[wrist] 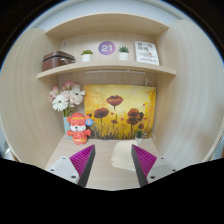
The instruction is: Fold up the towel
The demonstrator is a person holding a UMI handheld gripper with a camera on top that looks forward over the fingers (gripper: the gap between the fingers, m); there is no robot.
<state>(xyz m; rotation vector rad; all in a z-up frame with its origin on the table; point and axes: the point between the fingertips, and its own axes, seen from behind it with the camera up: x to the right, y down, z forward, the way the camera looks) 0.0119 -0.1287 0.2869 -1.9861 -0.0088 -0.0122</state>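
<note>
Between the gripper's (pixel 111 166) spread fingers, whose pink pads (pixel 84 160) face each other across an empty gap, a pale folded edge of towel (pixel 121 155) lies on the light surface (pixel 105 178), closer to the right finger. Beyond stand a small red figure (pixel 78 127), white flowers (pixel 66 99), a poppy painting (pixel 121 110) and a shelf (pixel 100 70) with small pots. The task seems at its approach; next the gripper likely has to drop and close on the towel's edge.
</note>
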